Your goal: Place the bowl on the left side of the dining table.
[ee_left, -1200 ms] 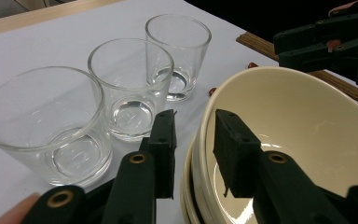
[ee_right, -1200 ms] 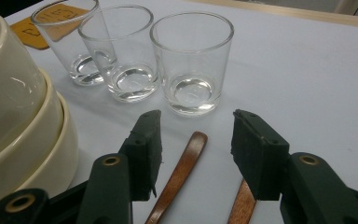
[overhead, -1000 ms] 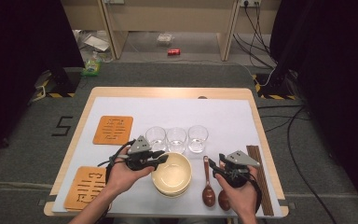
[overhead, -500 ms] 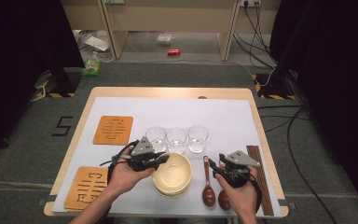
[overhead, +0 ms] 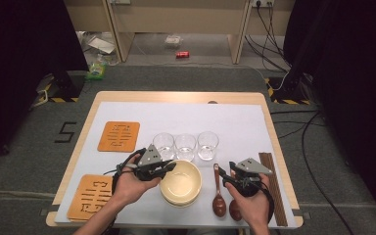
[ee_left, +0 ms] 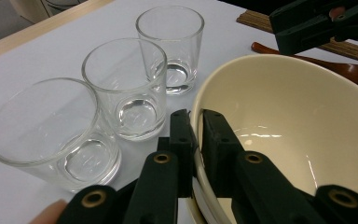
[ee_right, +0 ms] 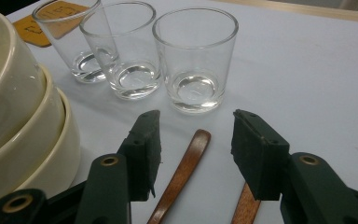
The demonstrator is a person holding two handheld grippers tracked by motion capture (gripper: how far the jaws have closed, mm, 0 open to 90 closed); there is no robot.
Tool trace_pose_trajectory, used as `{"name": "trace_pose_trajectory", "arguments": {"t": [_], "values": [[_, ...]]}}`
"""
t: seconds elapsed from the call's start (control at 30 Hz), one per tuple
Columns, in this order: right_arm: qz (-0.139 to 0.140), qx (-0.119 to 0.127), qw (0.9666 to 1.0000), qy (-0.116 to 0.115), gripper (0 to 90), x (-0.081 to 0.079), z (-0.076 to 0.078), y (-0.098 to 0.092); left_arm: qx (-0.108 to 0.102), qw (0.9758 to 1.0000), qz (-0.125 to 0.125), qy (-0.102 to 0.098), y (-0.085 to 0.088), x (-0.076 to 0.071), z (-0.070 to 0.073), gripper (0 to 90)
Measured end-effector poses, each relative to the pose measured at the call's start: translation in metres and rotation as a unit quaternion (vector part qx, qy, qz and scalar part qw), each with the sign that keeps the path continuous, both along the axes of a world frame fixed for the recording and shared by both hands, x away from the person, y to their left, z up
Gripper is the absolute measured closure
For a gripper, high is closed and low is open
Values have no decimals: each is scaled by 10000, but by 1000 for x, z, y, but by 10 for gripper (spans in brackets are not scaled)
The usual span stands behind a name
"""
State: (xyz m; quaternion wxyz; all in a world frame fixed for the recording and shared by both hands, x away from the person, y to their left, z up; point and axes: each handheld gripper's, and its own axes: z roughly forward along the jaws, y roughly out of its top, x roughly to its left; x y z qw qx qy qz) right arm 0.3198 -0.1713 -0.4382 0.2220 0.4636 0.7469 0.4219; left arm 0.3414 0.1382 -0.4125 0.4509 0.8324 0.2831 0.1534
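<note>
Pinching top bowl [ee_left: 307,140] rim, left tongs [ee_left: 193,135].

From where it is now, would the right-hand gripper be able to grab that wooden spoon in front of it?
Probably yes. The right gripper has its jaws open on either side of the wooden spoon handle, with nothing between them and it.

— Far of the stacked bowls [overhead: 180,183]?
— Three glasses [overhead: 185,145] in a row, just beside.
— Right of the bowls?
— Two spoons [overhead: 219,198] side by side, then chopsticks [overhead: 273,188] near the table's [overhead: 176,97] right edge.
— Left side?
— One coaster [overhead: 119,136] left of the glasses, another coaster [overhead: 90,197] at the near left corner.
— Grippers?
— Left gripper [ee_left: 195,135] astride the top bowl's left rim; right gripper [ee_right: 193,154] over the spoon handles.
</note>
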Motion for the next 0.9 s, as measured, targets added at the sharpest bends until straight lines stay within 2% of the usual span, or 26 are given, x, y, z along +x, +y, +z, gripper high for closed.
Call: {"name": "trace_pose_trajectory", "arguments": {"t": [0.4,0.63,0.9], "values": [[-1,9,10000,10,522,1,-1,-1,201,9993,-99,-291,-3,-3,7,822],[-8,10,10000,15,523,1,-1,-1,232,9981,-134,-547,-3,-7,10,820],[-16,6,10000,0,522,1,-1,-2,-2,9980,-54,-638,1,-9,18,821]]}}
